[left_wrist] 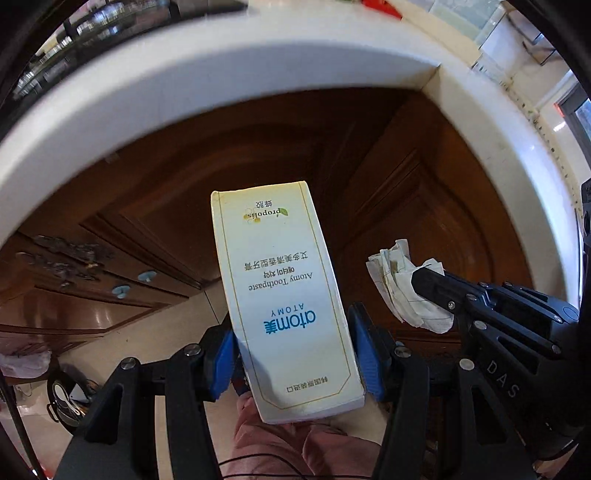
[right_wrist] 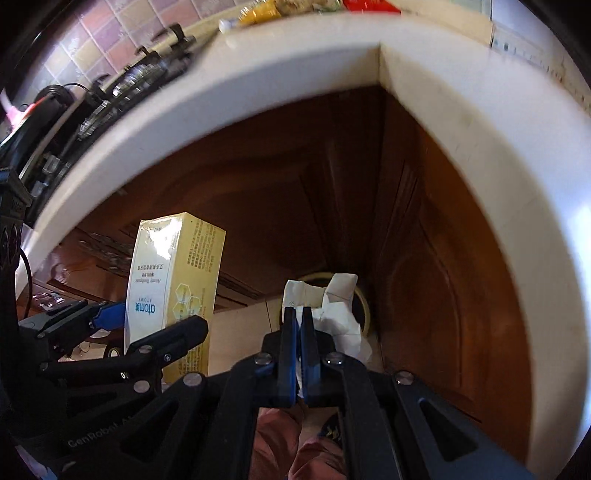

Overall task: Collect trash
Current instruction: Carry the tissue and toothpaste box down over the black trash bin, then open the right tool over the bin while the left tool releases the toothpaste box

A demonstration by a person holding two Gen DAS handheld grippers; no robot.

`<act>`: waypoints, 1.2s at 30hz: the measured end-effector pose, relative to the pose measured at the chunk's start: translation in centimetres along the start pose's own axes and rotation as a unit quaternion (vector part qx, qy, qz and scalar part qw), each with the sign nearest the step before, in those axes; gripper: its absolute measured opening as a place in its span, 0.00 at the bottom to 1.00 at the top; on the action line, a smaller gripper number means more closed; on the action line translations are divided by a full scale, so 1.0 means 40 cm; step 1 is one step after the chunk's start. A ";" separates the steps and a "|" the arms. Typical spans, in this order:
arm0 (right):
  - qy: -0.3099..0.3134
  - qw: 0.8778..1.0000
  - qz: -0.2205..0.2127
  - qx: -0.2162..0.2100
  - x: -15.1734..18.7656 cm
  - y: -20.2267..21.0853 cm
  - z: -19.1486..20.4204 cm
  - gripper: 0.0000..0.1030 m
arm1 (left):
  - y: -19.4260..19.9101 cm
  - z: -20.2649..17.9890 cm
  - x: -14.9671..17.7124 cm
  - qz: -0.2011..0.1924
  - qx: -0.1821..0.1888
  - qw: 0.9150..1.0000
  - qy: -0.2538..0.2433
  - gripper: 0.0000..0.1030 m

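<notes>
My left gripper (left_wrist: 293, 339) is shut on a cream Atomy toothpaste box (left_wrist: 280, 295), held upright in the air below the white countertop edge. The box also shows in the right wrist view (right_wrist: 173, 291), left of centre, with the left gripper (right_wrist: 155, 325) around it. My right gripper (right_wrist: 297, 314) is shut on a crumpled white paper (right_wrist: 338, 314). In the left wrist view the right gripper (left_wrist: 424, 284) and the paper (left_wrist: 402, 284) are to the right of the box, apart from it.
A white L-shaped countertop (left_wrist: 229, 74) arcs overhead, with dark wooden cabinet doors (left_wrist: 424, 206) beneath. A round yellowish bin opening (right_wrist: 364, 301) sits on the floor behind the paper. A stove (right_wrist: 122, 85) and snack packets (right_wrist: 258, 9) are on the counter.
</notes>
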State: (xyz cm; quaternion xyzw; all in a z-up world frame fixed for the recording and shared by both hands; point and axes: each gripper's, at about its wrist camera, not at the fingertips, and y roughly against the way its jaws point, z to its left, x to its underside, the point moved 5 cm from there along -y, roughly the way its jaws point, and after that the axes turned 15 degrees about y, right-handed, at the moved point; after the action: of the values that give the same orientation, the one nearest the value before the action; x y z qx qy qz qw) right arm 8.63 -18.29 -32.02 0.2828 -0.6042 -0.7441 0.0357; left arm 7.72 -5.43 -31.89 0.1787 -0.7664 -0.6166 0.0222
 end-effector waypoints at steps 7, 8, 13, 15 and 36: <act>-0.036 0.999 0.022 0.002 0.044 -0.174 -0.032 0.02 | -0.177 0.056 0.002 0.038 0.006 0.999 -0.005 0.53; -0.045 0.999 0.025 0.001 0.051 -0.201 -0.038 0.02 | -0.209 0.067 0.003 0.046 0.007 0.999 -0.005 0.53; -0.083 0.996 0.037 -0.008 0.081 -0.326 -0.067 0.02 | -0.346 0.092 0.008 0.076 0.003 0.997 -0.023 0.53; -0.102 0.994 0.041 -0.014 0.091 -0.375 -0.081 0.02 | -0.387 0.097 0.005 0.080 0.006 0.996 -0.032 0.53; -0.162 0.983 0.078 -0.032 0.099 -0.539 -0.120 0.16 | -0.519 0.084 -0.037 0.080 -0.013 0.993 -0.091 0.81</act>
State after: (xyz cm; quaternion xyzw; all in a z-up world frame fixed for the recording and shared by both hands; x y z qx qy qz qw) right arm 13.75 -18.31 -53.85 0.1090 -0.5979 -0.7941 0.0042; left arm 13.38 -5.50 -52.20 0.0597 -0.7688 -0.6366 0.0041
